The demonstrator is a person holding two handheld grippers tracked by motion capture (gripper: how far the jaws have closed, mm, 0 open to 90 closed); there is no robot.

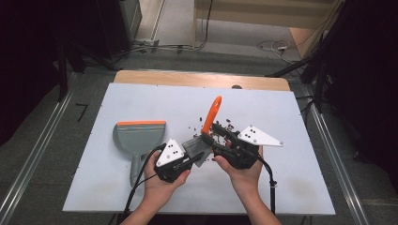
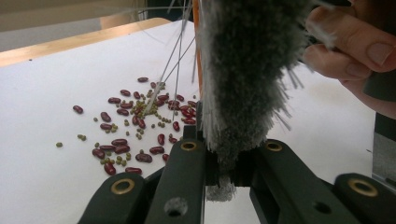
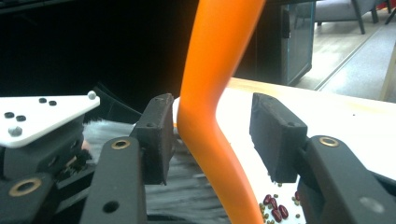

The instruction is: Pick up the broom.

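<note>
A hand brush with an orange handle [image 1: 212, 115] and grey bristles [image 1: 196, 149] is held above the white board, handle pointing up and away. My left gripper [image 1: 197, 157] is shut on the bristle end; in the left gripper view the grey bristles [image 2: 243, 74] stand clamped between its jaws [image 2: 224, 154]. My right gripper [image 1: 211, 136] is open, its pads on either side of the orange handle [image 3: 210, 93], which rests against the left pad [image 3: 156, 135]. Red and green beans [image 2: 140, 121] lie scattered on the board beneath the brush.
A grey dustpan [image 1: 140, 136] with an orange lip lies flat at the left of the white board [image 1: 141, 98], handle toward me. Beans [image 1: 225, 125] are strewn just beyond the grippers. The wooden table edge [image 1: 187, 77] runs along the back.
</note>
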